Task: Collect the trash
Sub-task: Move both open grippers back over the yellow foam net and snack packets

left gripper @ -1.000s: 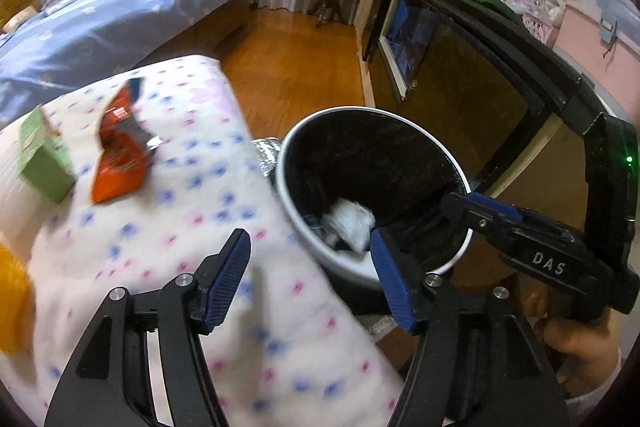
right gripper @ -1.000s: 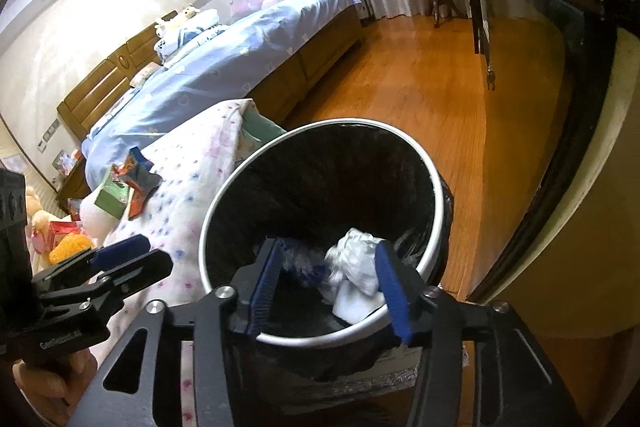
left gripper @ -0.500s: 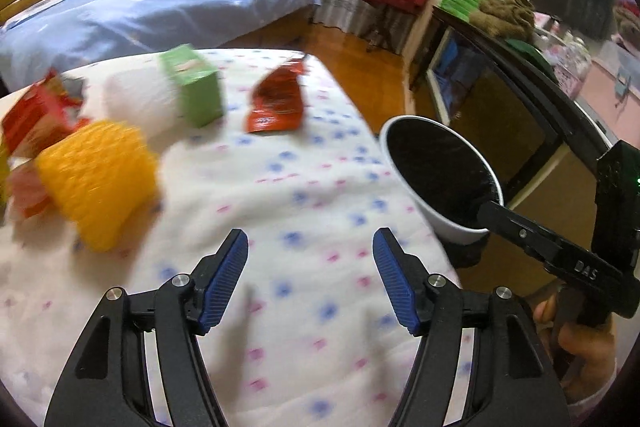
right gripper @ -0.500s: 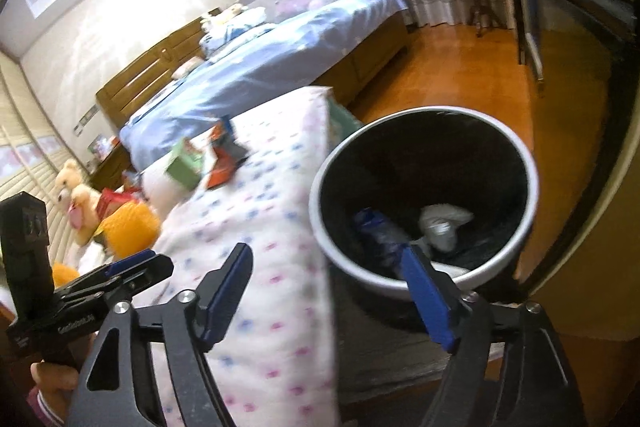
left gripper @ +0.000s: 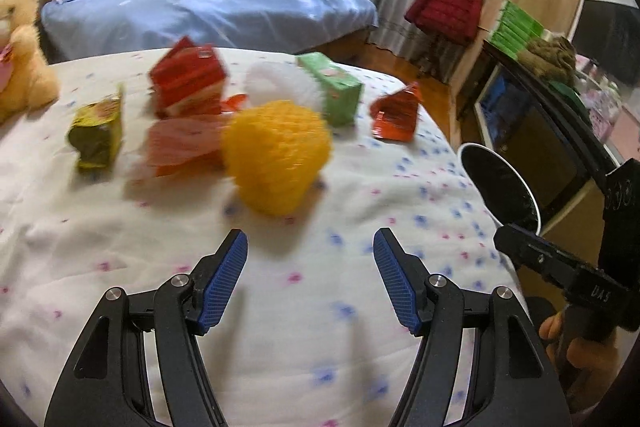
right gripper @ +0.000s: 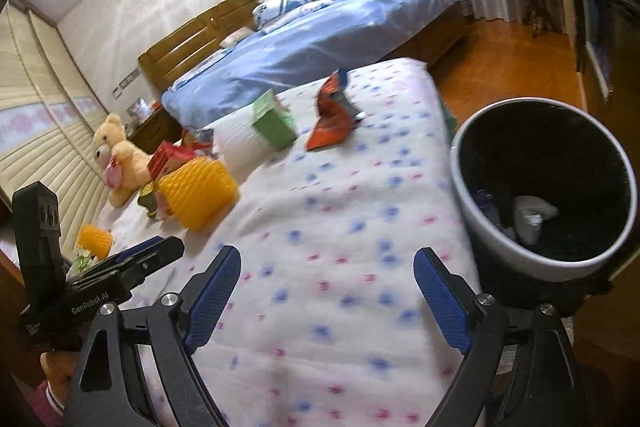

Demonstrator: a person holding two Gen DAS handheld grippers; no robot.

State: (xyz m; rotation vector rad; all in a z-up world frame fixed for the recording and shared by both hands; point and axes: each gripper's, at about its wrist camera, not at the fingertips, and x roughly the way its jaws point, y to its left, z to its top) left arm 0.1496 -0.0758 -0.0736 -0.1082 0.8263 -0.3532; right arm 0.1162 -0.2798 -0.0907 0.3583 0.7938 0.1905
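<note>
My left gripper fingers apart and empty over the spotted quilt, right gripper just spread wide, empty, trash bin beside quilt, yellow foam net ahead

A white quilt dotted pink and blue is carrying a yellow foam net, green carton, red box, orange wrapper and crumpled yellow-green pack.

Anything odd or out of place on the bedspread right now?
Yes: litter is strewn over the bedspread: a torn orange wrapper, a green carton, a red box, a yellow foam net. Nothing looks spilled.
</note>
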